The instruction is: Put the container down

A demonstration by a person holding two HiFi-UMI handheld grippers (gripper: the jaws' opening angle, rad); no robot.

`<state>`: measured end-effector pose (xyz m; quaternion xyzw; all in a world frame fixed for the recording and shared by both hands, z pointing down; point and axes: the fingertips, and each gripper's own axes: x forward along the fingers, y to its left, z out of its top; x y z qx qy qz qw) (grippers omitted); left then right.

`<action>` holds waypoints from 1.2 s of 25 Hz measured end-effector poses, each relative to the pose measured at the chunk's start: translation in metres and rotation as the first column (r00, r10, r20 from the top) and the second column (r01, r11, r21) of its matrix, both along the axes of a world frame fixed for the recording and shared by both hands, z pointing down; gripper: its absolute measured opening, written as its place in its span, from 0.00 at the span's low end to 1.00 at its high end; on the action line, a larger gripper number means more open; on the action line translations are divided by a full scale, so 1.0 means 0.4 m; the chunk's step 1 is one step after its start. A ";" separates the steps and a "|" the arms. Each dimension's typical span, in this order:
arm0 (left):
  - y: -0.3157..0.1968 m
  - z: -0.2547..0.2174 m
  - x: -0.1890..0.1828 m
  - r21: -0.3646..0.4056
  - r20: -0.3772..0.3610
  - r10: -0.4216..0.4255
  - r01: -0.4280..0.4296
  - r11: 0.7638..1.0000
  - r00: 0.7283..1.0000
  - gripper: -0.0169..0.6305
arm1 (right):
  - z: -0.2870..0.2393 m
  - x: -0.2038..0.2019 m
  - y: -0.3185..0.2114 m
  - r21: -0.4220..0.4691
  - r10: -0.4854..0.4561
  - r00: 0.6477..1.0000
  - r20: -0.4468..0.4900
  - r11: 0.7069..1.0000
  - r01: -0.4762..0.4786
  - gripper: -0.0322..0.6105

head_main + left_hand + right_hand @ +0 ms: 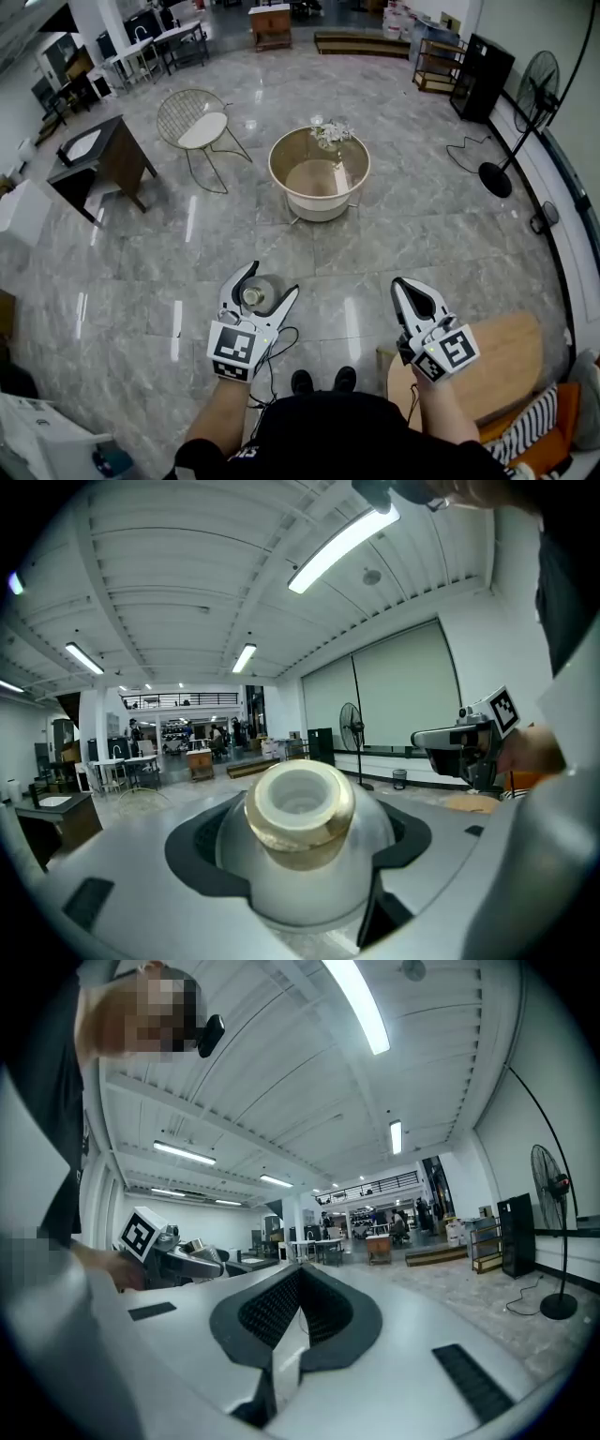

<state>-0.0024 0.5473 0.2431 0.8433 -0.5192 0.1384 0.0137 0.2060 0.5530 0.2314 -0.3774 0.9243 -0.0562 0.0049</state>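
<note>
Head view: left gripper (273, 278) clamps container (251, 298) between jaws.

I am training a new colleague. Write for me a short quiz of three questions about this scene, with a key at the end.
1. Which gripper holds the container? A) left B) right C) neither
2. True or false: the jaws of the right gripper stand wide apart.
3. Fill in: the rim around the container's neck is ___ in colour.

Key: 1 A, the left gripper grips it off the floor. 2 false, its jaws are together with nothing between them. 3 gold.
</note>
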 end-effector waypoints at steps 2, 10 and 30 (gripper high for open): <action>-0.007 0.000 0.028 -0.004 0.000 0.001 -0.001 1.000 1.000 0.57 | 0.001 0.024 -0.005 -0.001 -0.002 1.000 0.002 1.000 0.002 0.07; -0.041 -0.017 0.136 -0.010 0.012 -0.017 0.018 1.000 1.000 0.57 | -0.023 0.150 -0.036 0.009 -0.004 0.999 0.047 1.000 0.004 0.07; -0.174 0.018 0.261 -0.005 -0.006 -0.025 0.025 1.000 1.000 0.57 | 0.008 0.264 -0.154 -0.010 -0.027 0.997 0.067 1.000 0.028 0.07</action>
